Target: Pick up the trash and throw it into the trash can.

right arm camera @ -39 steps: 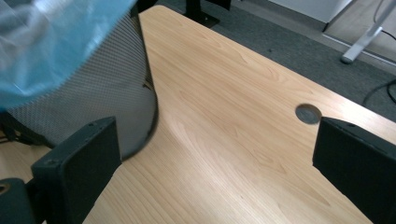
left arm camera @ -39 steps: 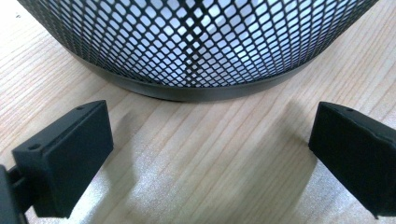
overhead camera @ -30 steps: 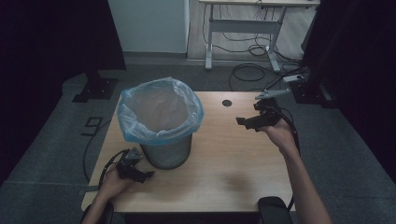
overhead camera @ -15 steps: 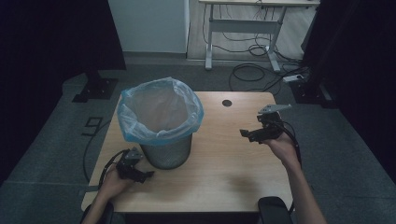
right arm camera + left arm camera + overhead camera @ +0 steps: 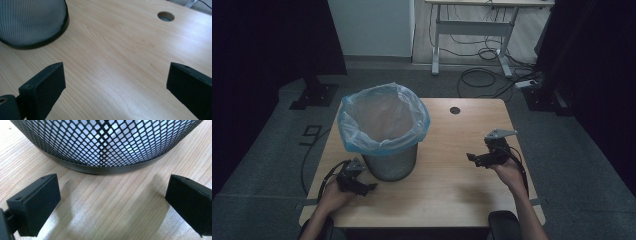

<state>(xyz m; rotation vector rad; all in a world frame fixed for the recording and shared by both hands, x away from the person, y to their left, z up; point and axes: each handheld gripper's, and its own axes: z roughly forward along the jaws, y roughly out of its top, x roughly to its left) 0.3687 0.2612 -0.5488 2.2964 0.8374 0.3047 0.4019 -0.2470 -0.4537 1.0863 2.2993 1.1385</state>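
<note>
A black mesh bin (image 5: pixel 390 162) lined with a pale blue bag (image 5: pixel 384 120) is set on the left half of a wooden table (image 5: pixel 447 190). The left gripper (image 5: pixel 362 186) is held just beside the bin's base. The right gripper (image 5: pixel 477 159) is held well apart, near the right edge. A round hole (image 5: pixel 455 110) is seen toward the far edge.

Wire-mesh waste bin (image 5: pixel 390 161): black, round, upright, standing on the wooden desk (image 5: pixel 447 200) in its left half, nearer the left edge than the right and roughly midway between the far and near edges. A solid black band rings its base. A translucent pale-blue bin liner (image 5: pixel 383 120) is fitted inside; its top is folded outward over the rim and hangs down the upper part of the mesh wall. The liner mouth is open.
</note>
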